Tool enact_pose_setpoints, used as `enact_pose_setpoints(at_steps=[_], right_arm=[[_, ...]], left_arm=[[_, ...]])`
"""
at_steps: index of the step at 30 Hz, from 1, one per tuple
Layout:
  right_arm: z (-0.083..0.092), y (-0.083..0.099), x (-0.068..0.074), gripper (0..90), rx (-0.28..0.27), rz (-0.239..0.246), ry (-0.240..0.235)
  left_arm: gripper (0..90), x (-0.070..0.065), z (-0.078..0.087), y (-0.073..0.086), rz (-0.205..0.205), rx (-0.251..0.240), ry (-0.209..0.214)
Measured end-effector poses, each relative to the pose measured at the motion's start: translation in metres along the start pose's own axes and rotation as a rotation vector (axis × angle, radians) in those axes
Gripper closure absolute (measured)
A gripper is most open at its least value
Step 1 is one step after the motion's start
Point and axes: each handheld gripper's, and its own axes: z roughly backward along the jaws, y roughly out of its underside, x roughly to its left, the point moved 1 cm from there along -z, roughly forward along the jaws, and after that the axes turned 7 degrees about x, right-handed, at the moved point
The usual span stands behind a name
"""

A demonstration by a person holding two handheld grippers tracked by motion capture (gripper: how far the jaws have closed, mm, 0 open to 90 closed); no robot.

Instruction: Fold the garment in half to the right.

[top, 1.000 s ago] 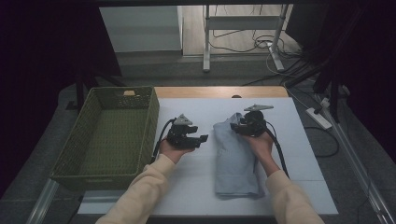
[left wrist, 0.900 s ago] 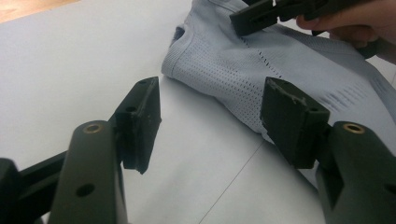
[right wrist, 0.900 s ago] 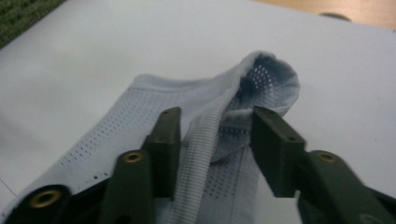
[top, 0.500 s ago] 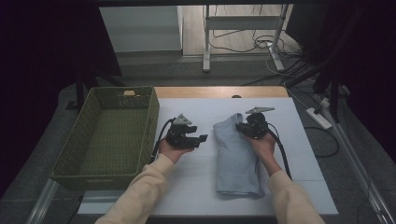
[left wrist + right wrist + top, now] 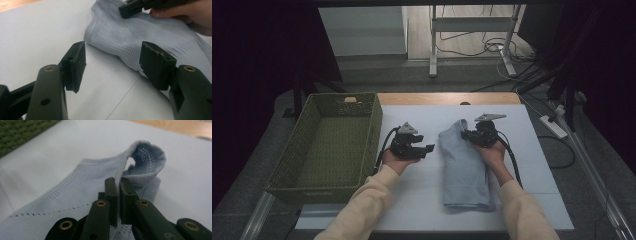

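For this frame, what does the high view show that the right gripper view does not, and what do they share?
High view alone: the person's forearms, the left hand-held gripper with jaws open over the bare white table, the whole folded light-blue garment, and cables on the floor beyond. Right gripper view alone: the right hand-held gripper shut on the garment's ribbed edge, lifting it into a loop, and the perforated weave. Both: the garment, the table, the green basket and the right hand-held gripper.
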Motion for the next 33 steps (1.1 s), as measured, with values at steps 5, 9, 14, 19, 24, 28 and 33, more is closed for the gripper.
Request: enact_pose_setpoints(at_steps=[5,9,14,19,24,28,33], right_arm=[[-0.009,0.007,-0.011,85.6,0.061,-0.072,0.014],[-0.009,0.011,-0.015,82.7,0.085,-0.101,0.016],[-0.004,0.014,-0.019,68.7,0.086,-0.116,0.069],[0.007,0.012,-0.017,63.2,0.052,-0.104,0.100],[0.025,0.003,-0.006,59.6,-0.022,-0.061,0.117],[0.041,-0.002,0.008,57.6,-0.056,-0.027,0.107],[0.057,-0.001,0.029,56.6,-0.066,0.013,0.077]], left_arm=[[38.4,0.001,0.000,0.000,0.004,-0.001,-0.001],[38.3,0.001,0.001,0.001,0.003,0.000,-0.001],[38.2,0.001,0.001,0.001,0.001,0.000,-0.001],[38.2,0.002,0.001,0.001,0.003,0.000,-0.001],[38.2,0.001,0.001,0.000,0.001,-0.001,-0.002],[38.3,0.000,0.001,0.000,-0.001,-0.002,-0.003],[38.2,-0.001,0.001,0.000,-0.003,0.000,-0.003]])
